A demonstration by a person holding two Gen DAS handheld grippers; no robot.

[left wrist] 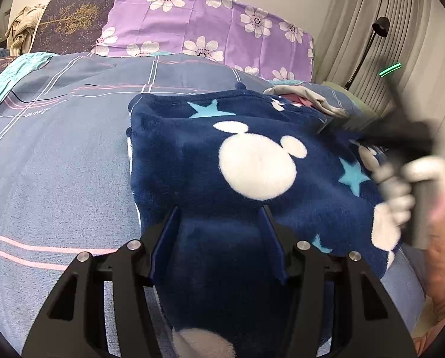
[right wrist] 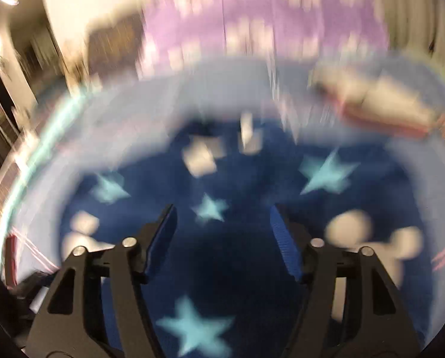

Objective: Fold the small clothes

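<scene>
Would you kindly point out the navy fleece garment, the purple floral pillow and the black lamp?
navy fleece garment (left wrist: 258, 161): left wrist view, large white patch.
purple floral pillow (left wrist: 204, 24): left wrist view, middle.
black lamp (left wrist: 380, 26): left wrist view, head.

Both hand-held grippers (left wrist: 219, 208) (right wrist: 222, 211) (jaws) apart

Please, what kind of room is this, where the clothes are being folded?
Most likely a bedroom. The navy fleece garment lies on a bed with a blue checked cover, a purple flowered pillow stands at its head, and grey curtains hang beside it.
</scene>
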